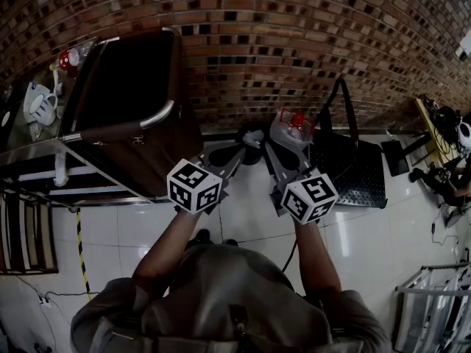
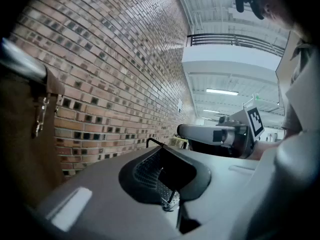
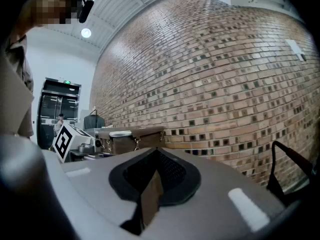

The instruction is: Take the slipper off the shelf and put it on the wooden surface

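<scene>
Both tools are up in front of me, side by side and apart, aimed level at the brick wall [image 1: 294, 35]. Left tool [image 1: 239, 153]: jaws together, nothing between them. Right tool [image 1: 274, 147]: jaws fully closed, also empty.

Slipper: I cannot pick it out for sure in any view. A dark shape with a pale patch [image 1: 250, 137] lies on the floor [image 1: 250, 219] at the foot of the wall, just beyond the two tool tips. It is too small to name.

Surroundings:
- A brown box [image 1: 132, 101] with a metal bar along its edge and a metal clasp stands just left of the left tool, close against its flank.
- The shelf [image 1: 29, 149] runs out to the left of the box. A white mug [image 1: 40, 105] and a red-capped bottle [image 1: 68, 59] sit on it near its far edge.
- A black bag [image 1: 353, 164] with upright handles sits on the floor against the wall, just right of the right tool.
- A clear packet with red on it [image 1: 294, 123] lies between the bag and the dark shape.
- Yellow-black tape [image 1: 79, 248] runs across the floor at lower left.
</scene>
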